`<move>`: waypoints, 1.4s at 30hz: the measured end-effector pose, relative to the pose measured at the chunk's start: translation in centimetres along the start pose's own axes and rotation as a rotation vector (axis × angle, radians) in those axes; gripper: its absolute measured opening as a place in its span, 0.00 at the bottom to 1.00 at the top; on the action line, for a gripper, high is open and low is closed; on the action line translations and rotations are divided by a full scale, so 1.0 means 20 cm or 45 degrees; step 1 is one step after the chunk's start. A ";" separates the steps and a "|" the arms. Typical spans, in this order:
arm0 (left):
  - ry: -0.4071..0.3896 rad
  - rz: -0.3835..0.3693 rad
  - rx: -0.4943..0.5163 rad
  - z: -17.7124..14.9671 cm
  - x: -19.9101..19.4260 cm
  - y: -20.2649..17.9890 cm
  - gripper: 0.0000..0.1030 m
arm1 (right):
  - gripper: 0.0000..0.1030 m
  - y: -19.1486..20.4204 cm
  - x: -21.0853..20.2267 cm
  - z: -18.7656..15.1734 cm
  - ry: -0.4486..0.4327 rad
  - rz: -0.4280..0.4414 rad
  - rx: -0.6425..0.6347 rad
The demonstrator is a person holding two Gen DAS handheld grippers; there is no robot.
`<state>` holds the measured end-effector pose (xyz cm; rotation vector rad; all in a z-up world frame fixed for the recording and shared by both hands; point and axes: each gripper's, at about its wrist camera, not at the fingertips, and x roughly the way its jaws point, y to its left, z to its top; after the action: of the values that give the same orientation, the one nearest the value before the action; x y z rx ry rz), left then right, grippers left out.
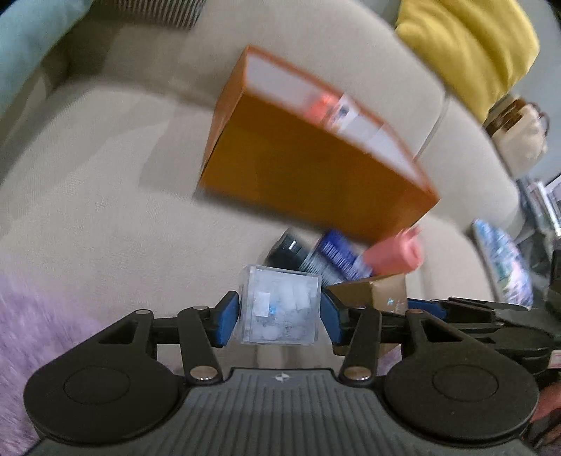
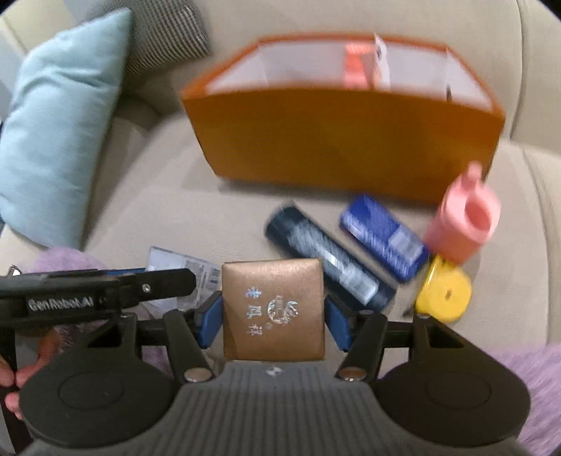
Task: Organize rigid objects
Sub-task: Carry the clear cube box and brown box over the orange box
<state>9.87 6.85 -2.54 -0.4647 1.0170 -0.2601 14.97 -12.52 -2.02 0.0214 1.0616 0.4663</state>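
My left gripper is shut on a clear plastic cube box with white contents, held above the beige sofa seat. My right gripper is shut on a brown square box with silver characters on its lid. An open orange box stands on the seat farther back, with a red-and-white carton inside; the left wrist view shows the same orange box tilted. Between it and my grippers lie a dark can, a blue packet, a pink cup and a yellow round thing.
A light blue cushion and a checked cushion lean at the left of the sofa. A yellow cushion and a cream bag sit at the right. Purple fluffy fabric lies in the foreground. A hand grips the left tool.
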 end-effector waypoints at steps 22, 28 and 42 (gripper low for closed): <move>0.007 -0.132 0.132 0.86 0.36 -0.30 0.54 | 0.61 -0.44 0.09 0.97 -0.001 -0.237 -0.077; 0.099 -0.098 0.085 0.92 0.64 -0.23 0.54 | 0.61 -0.55 0.40 1.08 0.118 -0.325 -0.103; 0.148 -0.077 0.085 1.02 0.85 -0.15 0.54 | 0.62 -0.60 0.70 1.16 0.181 -0.465 -0.157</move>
<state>36.17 2.19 -4.89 -0.4238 1.1050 -0.3779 44.57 -13.32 -5.07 -0.3139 1.1448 0.2031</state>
